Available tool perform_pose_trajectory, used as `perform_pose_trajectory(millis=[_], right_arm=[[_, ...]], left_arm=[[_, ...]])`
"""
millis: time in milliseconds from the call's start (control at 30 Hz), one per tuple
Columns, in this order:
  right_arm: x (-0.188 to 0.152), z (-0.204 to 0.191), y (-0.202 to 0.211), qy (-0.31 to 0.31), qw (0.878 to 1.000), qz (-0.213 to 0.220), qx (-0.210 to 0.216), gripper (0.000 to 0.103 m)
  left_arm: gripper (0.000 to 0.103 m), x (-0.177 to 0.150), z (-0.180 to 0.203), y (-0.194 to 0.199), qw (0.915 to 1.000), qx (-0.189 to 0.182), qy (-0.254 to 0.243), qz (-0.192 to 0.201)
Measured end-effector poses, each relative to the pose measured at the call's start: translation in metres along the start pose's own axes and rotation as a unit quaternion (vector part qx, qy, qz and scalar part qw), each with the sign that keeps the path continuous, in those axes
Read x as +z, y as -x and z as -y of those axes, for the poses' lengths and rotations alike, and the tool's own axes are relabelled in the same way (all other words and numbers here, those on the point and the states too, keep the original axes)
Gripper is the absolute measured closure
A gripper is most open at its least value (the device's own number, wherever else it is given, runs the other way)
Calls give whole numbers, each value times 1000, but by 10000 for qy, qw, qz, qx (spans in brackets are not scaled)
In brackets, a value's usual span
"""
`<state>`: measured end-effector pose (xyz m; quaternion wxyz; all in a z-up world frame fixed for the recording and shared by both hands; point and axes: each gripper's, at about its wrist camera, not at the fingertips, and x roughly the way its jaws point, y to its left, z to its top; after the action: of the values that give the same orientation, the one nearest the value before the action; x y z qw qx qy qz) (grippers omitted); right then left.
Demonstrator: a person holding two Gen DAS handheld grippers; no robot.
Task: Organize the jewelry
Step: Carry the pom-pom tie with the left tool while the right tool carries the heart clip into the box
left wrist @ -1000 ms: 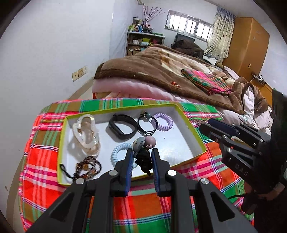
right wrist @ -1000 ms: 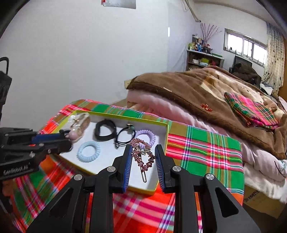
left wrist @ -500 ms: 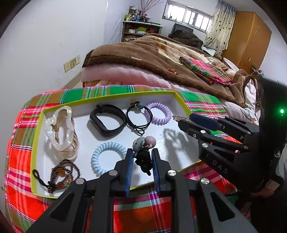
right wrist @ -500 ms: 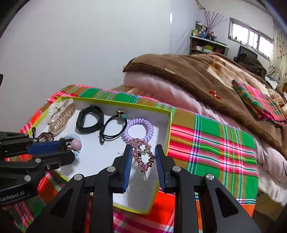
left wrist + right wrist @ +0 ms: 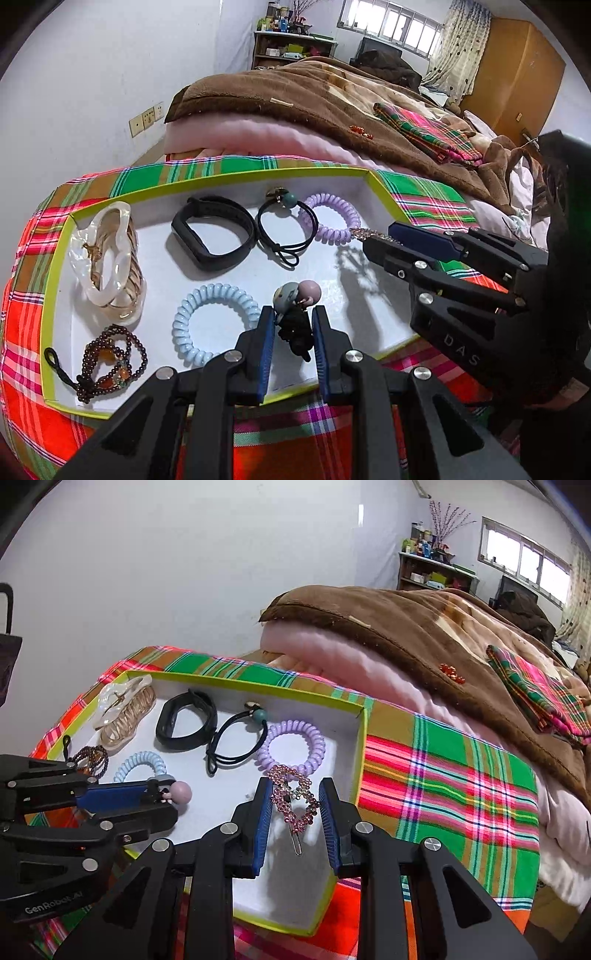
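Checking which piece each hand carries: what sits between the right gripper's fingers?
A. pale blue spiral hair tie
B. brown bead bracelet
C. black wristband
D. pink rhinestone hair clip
D: the pink rhinestone hair clip sits clamped in the right gripper, above the white, yellow-rimmed tray.

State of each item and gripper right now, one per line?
left gripper: shut on bead hair tie, over the tray
right gripper: shut on rhinestone clip, over the tray
tray: open, on plaid cloth
claw clip: lying in tray
black band: lying in tray
blue coil tie: lying in tray
purple coil tie: lying in tray
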<state>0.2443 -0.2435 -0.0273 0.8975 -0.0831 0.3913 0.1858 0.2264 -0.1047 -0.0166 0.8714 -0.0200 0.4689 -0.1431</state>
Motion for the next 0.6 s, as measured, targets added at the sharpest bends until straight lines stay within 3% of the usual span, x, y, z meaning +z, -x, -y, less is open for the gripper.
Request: perform_pose_trajectory(millis=[600], right_arm=[[0,-9,-9,181,9997,-145,37,76]], left_arm=[[81,0,-2,-6,10000,48,54,-41]])
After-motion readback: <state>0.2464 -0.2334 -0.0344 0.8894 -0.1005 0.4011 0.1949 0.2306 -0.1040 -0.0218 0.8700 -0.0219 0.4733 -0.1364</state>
